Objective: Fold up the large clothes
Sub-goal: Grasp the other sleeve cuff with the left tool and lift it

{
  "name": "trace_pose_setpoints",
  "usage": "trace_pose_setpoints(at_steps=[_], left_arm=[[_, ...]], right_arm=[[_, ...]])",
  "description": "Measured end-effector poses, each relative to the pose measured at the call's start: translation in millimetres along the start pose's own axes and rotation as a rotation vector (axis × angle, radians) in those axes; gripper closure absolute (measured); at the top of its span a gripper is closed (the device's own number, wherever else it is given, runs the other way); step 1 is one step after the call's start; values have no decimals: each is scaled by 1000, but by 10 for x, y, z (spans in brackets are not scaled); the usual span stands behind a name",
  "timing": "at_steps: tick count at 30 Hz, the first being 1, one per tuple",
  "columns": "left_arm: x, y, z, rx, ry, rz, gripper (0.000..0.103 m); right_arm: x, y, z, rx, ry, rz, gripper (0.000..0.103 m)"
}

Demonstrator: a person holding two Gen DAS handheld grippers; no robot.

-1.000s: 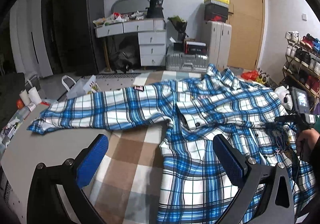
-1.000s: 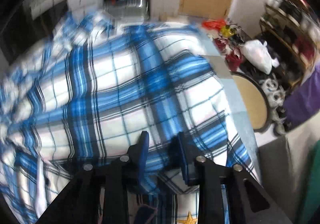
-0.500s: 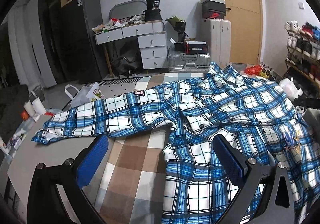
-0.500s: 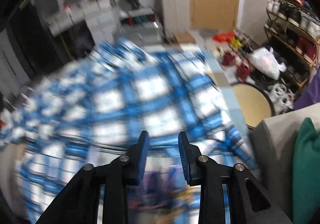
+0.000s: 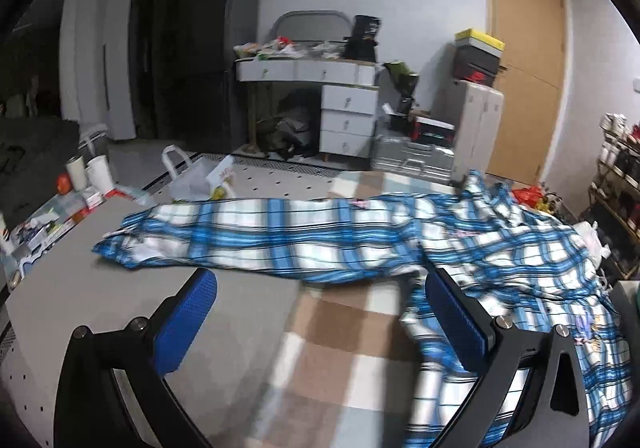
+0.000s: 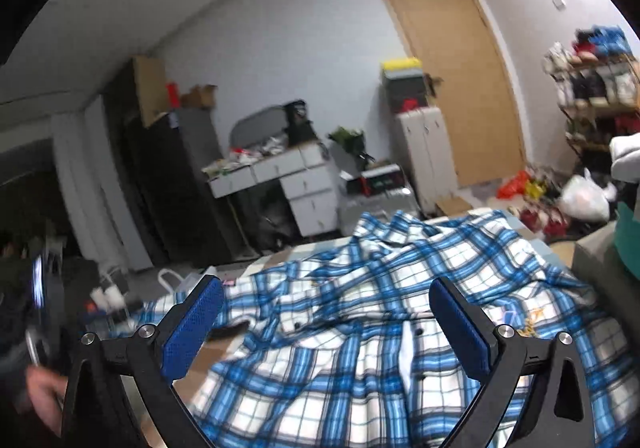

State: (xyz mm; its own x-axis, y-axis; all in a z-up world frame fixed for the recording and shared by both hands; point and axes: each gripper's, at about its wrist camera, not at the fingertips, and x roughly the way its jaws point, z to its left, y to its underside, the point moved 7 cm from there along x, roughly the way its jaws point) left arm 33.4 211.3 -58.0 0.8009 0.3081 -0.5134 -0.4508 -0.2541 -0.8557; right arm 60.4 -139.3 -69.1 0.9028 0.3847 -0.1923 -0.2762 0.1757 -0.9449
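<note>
A large blue and white plaid shirt [image 5: 500, 248] lies spread, front up, on the table, its collar [image 6: 400, 228] at the far end. One long sleeve [image 5: 248, 236] stretches left across the grey tabletop [image 5: 100, 308]. My left gripper [image 5: 320, 284] hovers open just short of the sleeve, nothing between its blue pads [image 5: 184, 324]. My right gripper [image 6: 326, 288] hangs above the shirt's [image 6: 360, 328] button front, its jaws opening wide, with no cloth between them.
A brown and white checked cloth [image 5: 340, 348] covers the table under the shirt. Cups [image 5: 98, 172] and clutter stand past the left edge. Behind are a white drawer desk [image 5: 348, 116], a silver suitcase [image 5: 412, 164], a door and a shoe rack [image 6: 592, 104]. A hand [image 6: 40, 384] shows at the right view's left edge.
My right gripper has lifted off the shirt and tipped up towards the room, its jaws going from narrow to wide. My left gripper has shifted left towards the sleeve.
</note>
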Motion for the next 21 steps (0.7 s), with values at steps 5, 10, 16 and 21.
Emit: trace_pose_setpoints(at_steps=[5, 10, 16, 21], left_arm=[[129, -52, 510, -121, -12, 94, 1], [254, -70, 1156, -258, -56, 201, 1], [586, 90, 1580, -442, 0, 359, 1], [945, 236, 1630, -487, -14, 469, 2]], right_arm=[[270, 242, 180, -311, 96, 86, 0], [258, 285, 264, -280, 34, 89, 0], [256, 376, 376, -307, -4, 106, 0], [301, 452, 380, -316, -7, 136, 0]])
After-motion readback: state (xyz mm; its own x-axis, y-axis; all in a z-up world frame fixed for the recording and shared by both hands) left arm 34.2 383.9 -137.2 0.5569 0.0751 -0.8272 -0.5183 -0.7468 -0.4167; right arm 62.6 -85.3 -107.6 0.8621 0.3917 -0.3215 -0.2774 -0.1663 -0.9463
